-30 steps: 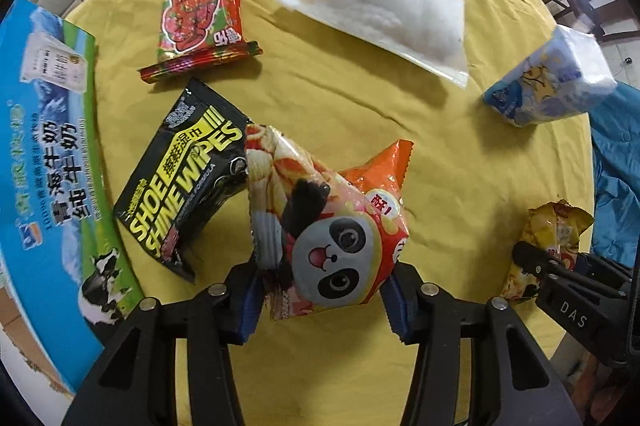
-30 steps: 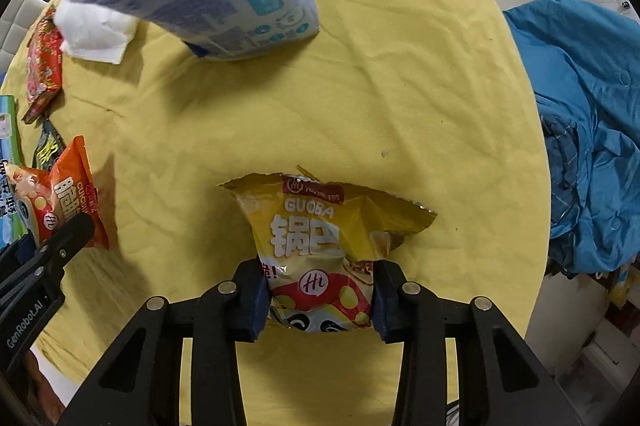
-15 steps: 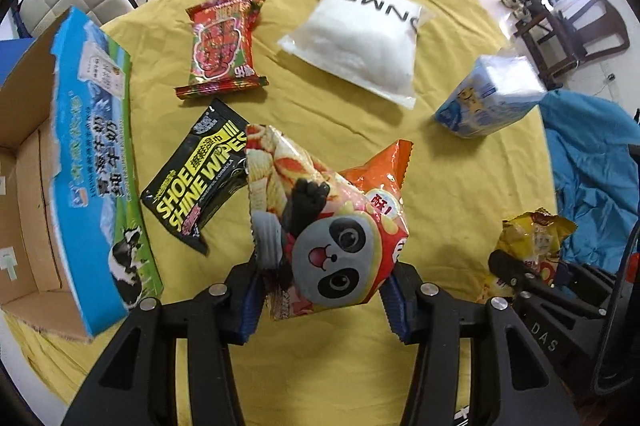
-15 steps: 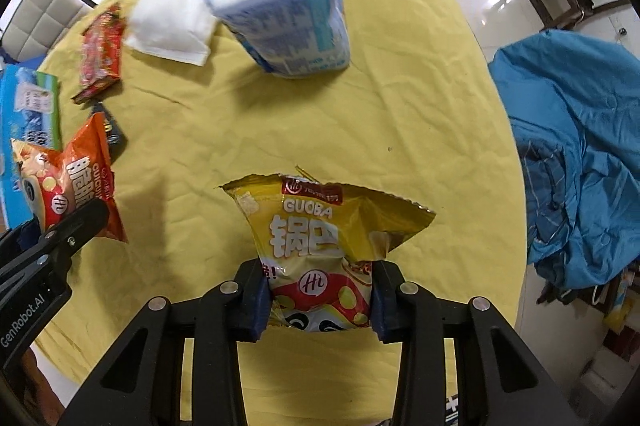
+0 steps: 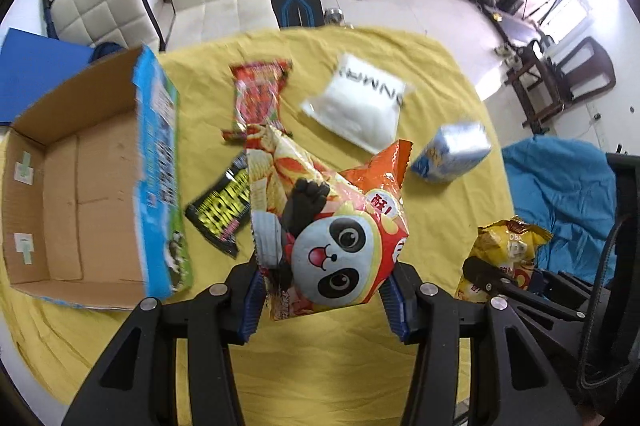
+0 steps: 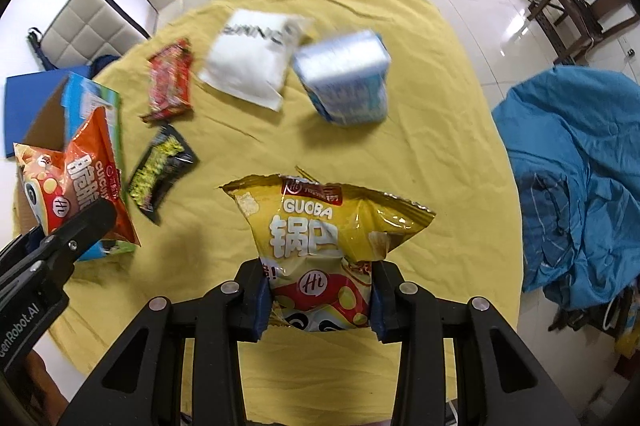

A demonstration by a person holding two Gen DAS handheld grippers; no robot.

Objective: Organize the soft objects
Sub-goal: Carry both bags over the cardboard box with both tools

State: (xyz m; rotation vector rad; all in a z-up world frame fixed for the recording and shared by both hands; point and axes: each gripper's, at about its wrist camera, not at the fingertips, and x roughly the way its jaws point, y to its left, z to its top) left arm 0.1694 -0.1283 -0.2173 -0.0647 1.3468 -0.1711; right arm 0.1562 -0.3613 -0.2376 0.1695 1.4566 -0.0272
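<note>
Panda snack bag [image 5: 332, 226] clamped at its lower end in the left claw [image 5: 324, 302], held above the yellow-clothed surface [image 5: 440, 86]; golden GUOBA bag [image 6: 320, 238] likewise clamped in the right claw [image 6: 318, 302], both packets clear of the cloth. The step in hand appears to be the carry of two packets toward the open cardboard box [image 5: 76, 186] at the surface's left side. The next move probably calls for bringing each packet over the box mouth before the claws part. Remaining on the cloth: red packet [image 5: 260, 94], white pouch [image 5: 360, 106], black wipes pack [image 5: 220, 214], blue tissue pack [image 5: 452, 154]. The left wrist view shows the box's bare interior; the right wrist view shows only its outer edge, but gives the GUOBA bag's full printed face.
</note>
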